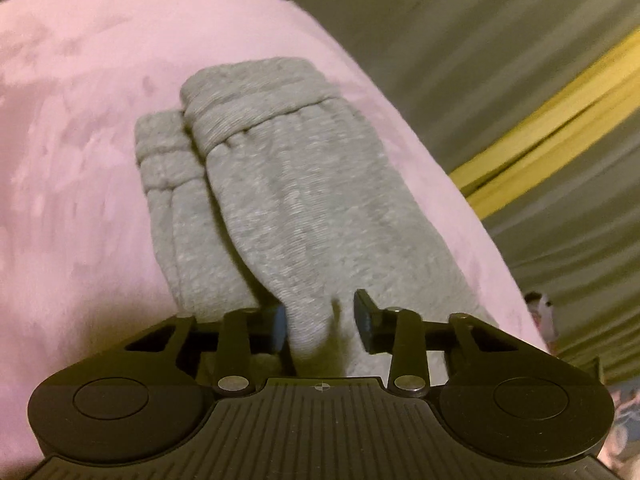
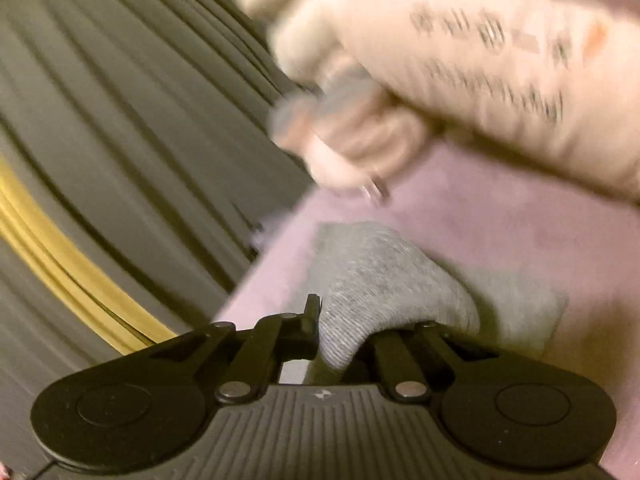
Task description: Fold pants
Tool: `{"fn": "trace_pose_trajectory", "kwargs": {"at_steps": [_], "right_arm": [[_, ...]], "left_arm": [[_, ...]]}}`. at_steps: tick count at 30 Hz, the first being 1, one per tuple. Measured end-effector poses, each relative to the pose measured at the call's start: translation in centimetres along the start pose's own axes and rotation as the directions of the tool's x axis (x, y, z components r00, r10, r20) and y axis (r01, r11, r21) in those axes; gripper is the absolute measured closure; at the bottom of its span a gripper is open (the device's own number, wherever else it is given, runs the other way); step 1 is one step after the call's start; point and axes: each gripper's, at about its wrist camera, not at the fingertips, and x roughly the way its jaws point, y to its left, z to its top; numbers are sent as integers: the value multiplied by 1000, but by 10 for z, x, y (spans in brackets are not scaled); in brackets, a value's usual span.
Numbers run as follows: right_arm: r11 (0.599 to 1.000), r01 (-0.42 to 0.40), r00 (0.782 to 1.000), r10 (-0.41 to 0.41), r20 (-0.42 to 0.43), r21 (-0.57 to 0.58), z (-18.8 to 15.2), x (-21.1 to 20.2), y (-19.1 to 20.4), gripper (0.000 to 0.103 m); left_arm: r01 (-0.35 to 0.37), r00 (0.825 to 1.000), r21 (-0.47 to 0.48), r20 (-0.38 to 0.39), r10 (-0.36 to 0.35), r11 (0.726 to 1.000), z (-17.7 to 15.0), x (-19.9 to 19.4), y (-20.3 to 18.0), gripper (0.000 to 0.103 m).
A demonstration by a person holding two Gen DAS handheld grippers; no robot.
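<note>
I am looking along two hand-held grippers at a pair of grey marl knit sweatpants [image 1: 280, 184], already folded into a thick bundle and lying on a soft pink blanket [image 1: 80, 200]. In the left wrist view the two ribbed ankle cuffs [image 1: 248, 120] lie at the far end of the bundle, one stacked slightly beside the other, and the near end rises in a ridge toward me.

My left gripper [image 1: 320, 320] stands partly spread. A fold of the grey fabric sits between its fingers; the left pad [image 1: 278, 326] touches the cloth, while the right one stands a little clear, so I judge it is not clamped. My right gripper [image 2: 340, 332] is pressed together on a pinch of the same fabric, which bunches up over the jaws at the near edge of the pants.

In the right wrist view the person's other arm, in a cream sleeve with dark printed lettering [image 2: 500, 60], crosses above the blanket, blurred. Behind hang olive-grey pleated curtains [image 2: 120, 100] with a yellow band.

To do this step well, I would close the left gripper fully on the doubled edge before lifting, keep both pinches level, and carry the near end over toward the cuffs without dragging the lower layers askew.
</note>
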Motion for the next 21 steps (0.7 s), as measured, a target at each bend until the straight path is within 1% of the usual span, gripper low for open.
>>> {"fn": "trace_pose_trajectory", "kwargs": {"at_steps": [1, 2, 3, 4, 5, 6, 7, 8, 9, 10, 11, 12, 13, 14, 15, 17, 18, 19, 20, 21], "right_arm": [[1000, 16, 1000, -16, 19, -15, -2, -5, -1, 98], [998, 56, 998, -56, 18, -35, -6, -6, -4, 98], [991, 119, 993, -120, -10, -61, -11, -1, -9, 97], [978, 188, 980, -194, -52, -95, -17, 8, -15, 97], [954, 267, 951, -284, -122, -135, -24, 19, -23, 97], [941, 302, 931, -326, -166, -154, -29, 26, -29, 97], [949, 284, 945, -301, -128, -135, -31, 18, -32, 95], [945, 302, 943, -315, -108, -124, -29, 13, -29, 85], [932, 339, 932, -351, -87, -130, -27, 10, -25, 67], [906, 397, 911, -409, -58, -149, -24, 6, -20, 59], [877, 449, 888, -459, -17, -173, -21, 2, -13, 54], [860, 474, 878, -478, 25, -191, -18, -4, -7, 49], [847, 490, 871, -487, 66, -209, -15, -10, 1, 46], [841, 492, 870, -481, 106, -225, -13, -17, 10, 38], [847, 478, 878, -458, 136, -234, -11, -23, 16, 30], [874, 422, 905, -391, 169, -242, -9, -32, 36, 24], [889, 382, 922, -350, 165, -252, -10, -34, 45, 22], [906, 326, 944, -297, 144, -269, -13, -35, 58, 20], [920, 269, 963, -247, 112, -285, -17, -36, 71, 16], [933, 208, 978, -196, 70, -295, -22, -33, 81, 14]], "left_arm": [[-7, 1000, 6, 1, 7, 1000, 0, 0, -1, 75], [-17, 1000, 3, 0, 17, 1000, 0, 1, -1, 80], [-21, 1000, -4, -1, 21, 1000, -1, -3, 4, 82], [-25, 1000, -18, -4, 25, 1000, 0, -3, 7, 83], [-27, 1000, -34, -6, 27, 999, 0, -3, 10, 83], [-27, 1000, -54, -8, 26, 998, 1, -5, 14, 83], [-29, 1000, -68, -4, 29, 997, 1, -7, 16, 83], [-34, 999, -78, 5, 35, 996, 1, -11, 17, 83], [-43, 999, -86, 24, 45, 995, 1, -15, 18, 83], [-53, 997, -89, 50, 57, 995, 1, -19, 18, 80], [-64, 994, -89, 80, 71, 994, 1, -24, 17, 73], [-75, 989, -88, 118, 85, 993, 2, -28, 17, 68], [-74, 987, -84, 136, 85, 994, 2, -29, 18, 56], [-73, 987, -78, 137, 83, 994, 4, -27, 17, 48], [-78, 989, -67, 124, 86, 995, 5, -24, 17, 48], [-92, 991, -47, 90, 96, 995, 9, -14, 16, 47], [-100, 991, -41, 82, 103, 994, 11, -10, 16, 47], [-108, 991, -41, 76, 110, 993, 13, -6, 16, 47], [-103, 991, -49, 75, 107, 993, 14, -6, 18, 50], [-84, 993, -70, 74, 89, 994, 17, -5, 22, 52]]}}
